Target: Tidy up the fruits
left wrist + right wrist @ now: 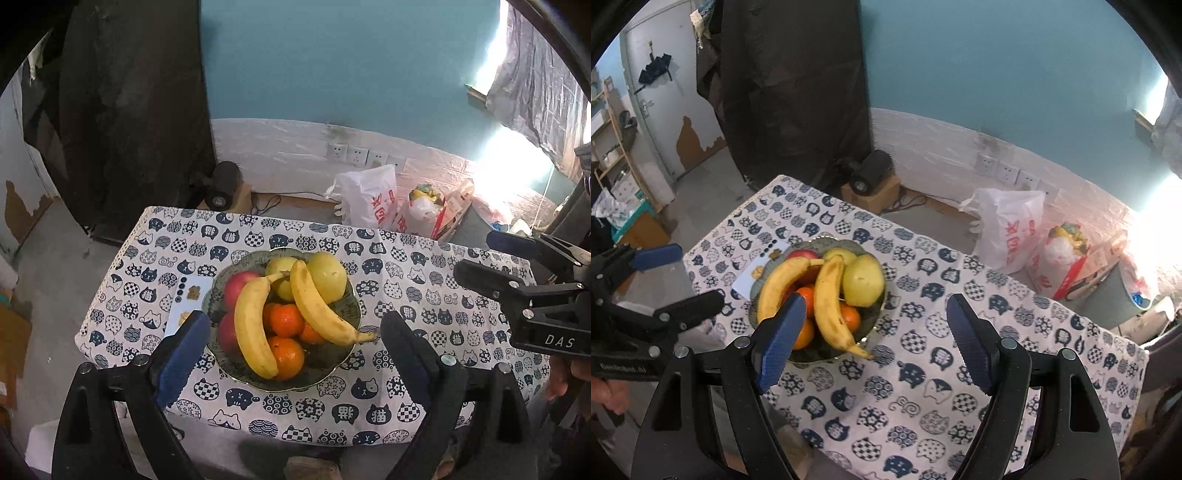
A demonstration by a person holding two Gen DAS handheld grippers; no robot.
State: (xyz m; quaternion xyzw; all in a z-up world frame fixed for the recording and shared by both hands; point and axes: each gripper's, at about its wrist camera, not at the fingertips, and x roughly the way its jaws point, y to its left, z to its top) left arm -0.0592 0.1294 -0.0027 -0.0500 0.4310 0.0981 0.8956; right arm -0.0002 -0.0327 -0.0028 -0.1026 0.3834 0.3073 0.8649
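A: While both tools hang above the counter with nothing in them, where does the fruit sit?

B: All of it is in the bowl, near the middle of the cat-print cloth. Going left to right in the left wrist view: a phone lies flat just beside the bowl's left rim, then two red apples, a banana laid over them, oranges in the middle, a second banana whose tip pokes over the right rim, and pale green fruit at the back.

A: And the grippers?

B: The left hand-held gripper stands wide, its blue pads framing the bowl from above, touching nothing. The right hand-held gripper is also spread wide and empty, over bare cloth to the right of the bowl.

A: So which step is this?

B: I judge the placing is done. No loose fruit shows on the cloth, so this reads as a pause after a release, near the end of the task.

A: What would a next move need?

B: If anything, the overhanging banana tip could be nudged inward. That calls for a narrow approach from the right, low past the rim, without tipping the pile or brushing the phone. Otherwise, pulling both tools clear is enough.
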